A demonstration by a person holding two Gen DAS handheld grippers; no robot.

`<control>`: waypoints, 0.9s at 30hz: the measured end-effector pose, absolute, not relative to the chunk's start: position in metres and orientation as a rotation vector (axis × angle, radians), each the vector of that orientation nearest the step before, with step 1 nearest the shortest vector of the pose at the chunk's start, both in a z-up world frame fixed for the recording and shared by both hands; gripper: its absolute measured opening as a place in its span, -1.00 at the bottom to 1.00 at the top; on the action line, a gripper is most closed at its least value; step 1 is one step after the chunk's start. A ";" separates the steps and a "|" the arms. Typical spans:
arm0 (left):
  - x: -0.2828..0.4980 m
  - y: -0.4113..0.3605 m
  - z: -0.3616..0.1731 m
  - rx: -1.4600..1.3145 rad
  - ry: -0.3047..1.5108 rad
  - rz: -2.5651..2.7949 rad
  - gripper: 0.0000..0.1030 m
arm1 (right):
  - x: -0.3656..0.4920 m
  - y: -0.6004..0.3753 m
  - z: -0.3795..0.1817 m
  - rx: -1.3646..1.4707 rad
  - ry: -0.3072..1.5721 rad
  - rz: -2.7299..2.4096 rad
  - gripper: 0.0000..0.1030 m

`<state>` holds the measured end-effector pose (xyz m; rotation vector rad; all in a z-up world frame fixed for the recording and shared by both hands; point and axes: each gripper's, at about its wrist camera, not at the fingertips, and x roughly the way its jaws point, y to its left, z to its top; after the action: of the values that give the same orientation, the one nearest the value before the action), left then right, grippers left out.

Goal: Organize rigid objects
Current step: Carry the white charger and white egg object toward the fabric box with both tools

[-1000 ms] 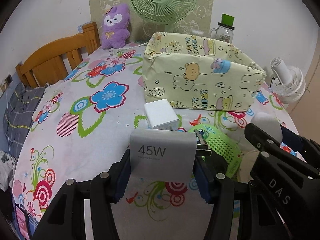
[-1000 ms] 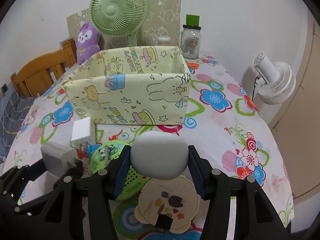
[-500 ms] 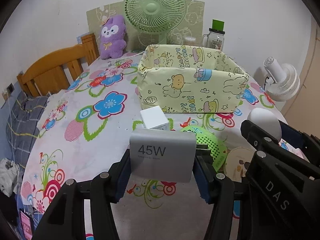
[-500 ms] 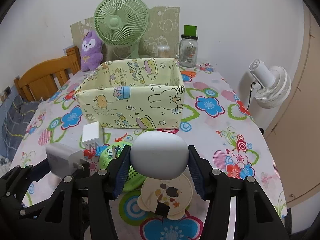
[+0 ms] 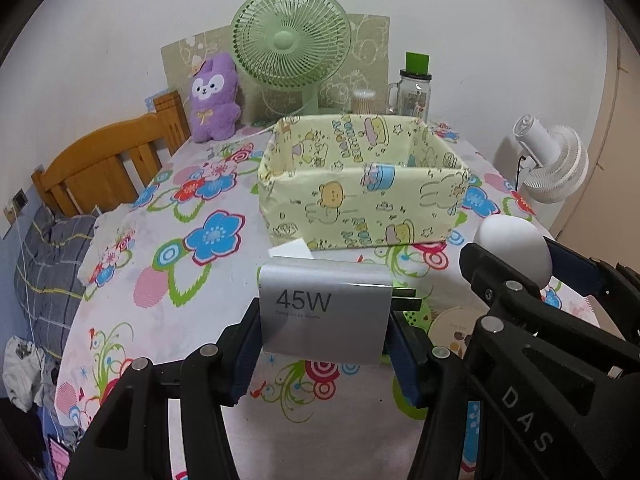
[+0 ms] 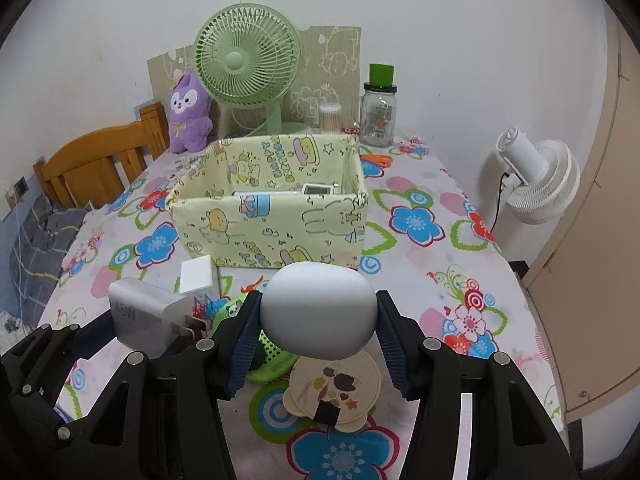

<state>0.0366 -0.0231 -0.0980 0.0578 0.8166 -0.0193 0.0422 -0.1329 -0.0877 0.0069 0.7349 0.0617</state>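
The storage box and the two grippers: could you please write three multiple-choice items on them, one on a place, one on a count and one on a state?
1. Where does the yellow cartoon-print box stand?
A. in front of the green fan
B. on the wooden chair
C. beside the white fan on the floor

2. How many white chargers show in the right wrist view?
A. one
B. two
C. four

3. What is the right gripper doing?
A. hanging open
B. gripping the white egg-shaped object
C. gripping a jar

Answers:
1 A: the fan rises right behind the box.
2 B: the 45W charger in the left gripper, and a small charger on the tablecloth.
3 B: both pads press its sides.
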 end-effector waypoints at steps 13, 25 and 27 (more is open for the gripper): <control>0.051 -0.027 -0.077 0.075 0.796 -0.031 0.15 | 0.050 -0.132 -0.065 0.004 0.706 0.061 0.13; 0.069 -0.032 -0.062 0.091 0.787 -0.046 0.15 | 0.067 -0.134 -0.049 -0.012 0.687 0.057 0.13; 0.073 -0.032 -0.060 0.098 0.784 -0.046 0.15 | 0.072 -0.134 -0.047 -0.010 0.682 0.056 0.13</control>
<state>0.0734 -0.0322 -0.0595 0.0979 0.7838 -0.0460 0.0719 -0.1344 -0.0466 -0.0103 0.6824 0.0556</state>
